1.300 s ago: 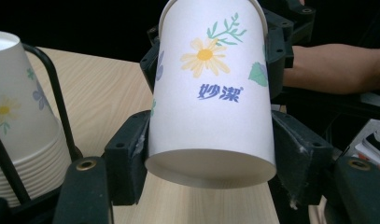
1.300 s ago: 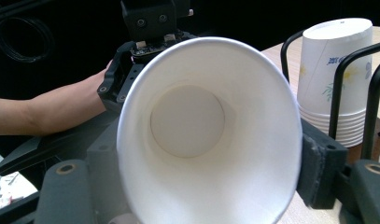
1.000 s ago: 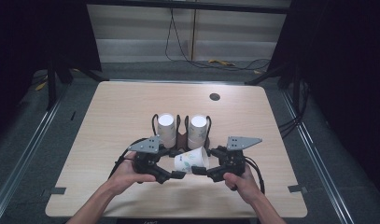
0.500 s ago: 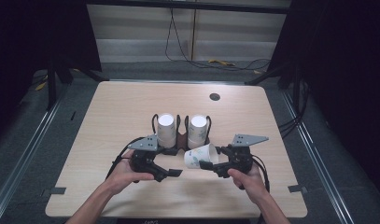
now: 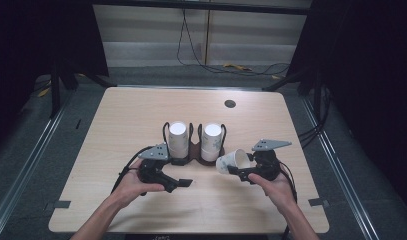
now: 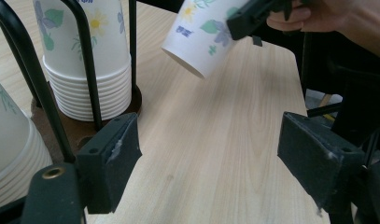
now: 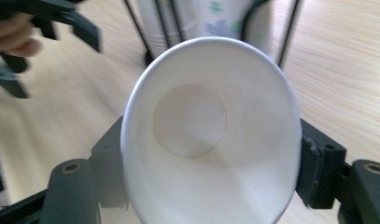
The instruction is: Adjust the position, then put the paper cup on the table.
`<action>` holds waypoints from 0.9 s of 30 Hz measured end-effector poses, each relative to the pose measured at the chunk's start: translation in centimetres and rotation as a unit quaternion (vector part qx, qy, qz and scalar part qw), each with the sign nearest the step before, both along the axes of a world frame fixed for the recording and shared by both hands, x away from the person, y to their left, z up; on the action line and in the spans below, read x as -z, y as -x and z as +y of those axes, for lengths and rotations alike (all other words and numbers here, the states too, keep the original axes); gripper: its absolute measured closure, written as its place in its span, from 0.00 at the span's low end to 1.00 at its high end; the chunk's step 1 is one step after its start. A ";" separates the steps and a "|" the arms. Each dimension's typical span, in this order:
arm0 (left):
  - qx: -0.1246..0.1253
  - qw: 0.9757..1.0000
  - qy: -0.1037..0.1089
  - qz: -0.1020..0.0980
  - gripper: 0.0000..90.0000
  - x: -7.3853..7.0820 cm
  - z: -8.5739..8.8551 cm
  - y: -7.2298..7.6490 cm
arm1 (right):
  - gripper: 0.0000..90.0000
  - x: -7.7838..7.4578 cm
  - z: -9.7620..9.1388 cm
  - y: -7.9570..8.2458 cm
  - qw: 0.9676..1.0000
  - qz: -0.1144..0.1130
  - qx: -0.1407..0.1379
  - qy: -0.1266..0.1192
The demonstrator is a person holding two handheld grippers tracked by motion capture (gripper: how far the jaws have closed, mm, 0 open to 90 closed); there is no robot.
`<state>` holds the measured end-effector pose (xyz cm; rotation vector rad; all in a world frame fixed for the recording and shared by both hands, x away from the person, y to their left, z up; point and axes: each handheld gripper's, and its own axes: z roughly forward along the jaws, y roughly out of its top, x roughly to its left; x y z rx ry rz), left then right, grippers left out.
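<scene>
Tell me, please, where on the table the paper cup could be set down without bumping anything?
Bare wood lies behind the cup rack, up to the dark round hole, and along the table's left and right sides. The near middle is crowded: the open left gripper, the right gripper clamping the cup, and both stacks.

You see a matt paper cup (image 7: 211, 140) with printed flowers, a smooth pale wood-grain table (image 5: 131, 115), and a black wire rack (image 6: 87, 60).
</scene>
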<state>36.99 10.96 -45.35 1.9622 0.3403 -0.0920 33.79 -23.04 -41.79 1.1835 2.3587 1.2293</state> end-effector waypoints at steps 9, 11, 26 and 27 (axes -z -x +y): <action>-0.008 1.000 -0.003 -0.002 0.23 0.0 0.2 -0.2 | 0.31 -0.6 -2.0 -1.3 0.998 0.016 0.044 0.052; -0.009 1.000 -0.005 0.000 0.23 0.1 0.2 -0.2 | 0.31 -0.7 -2.3 -1.7 0.997 0.023 0.053 0.060; -0.009 1.000 -0.012 0.005 0.23 0.5 0.4 -0.4 | 0.31 -0.5 -4.1 -5.4 0.985 0.086 0.090 0.122; -0.010 1.000 -0.012 0.006 0.23 0.5 0.5 -0.5 | 0.31 -0.4 -4.1 -5.6 0.984 0.089 0.091 0.127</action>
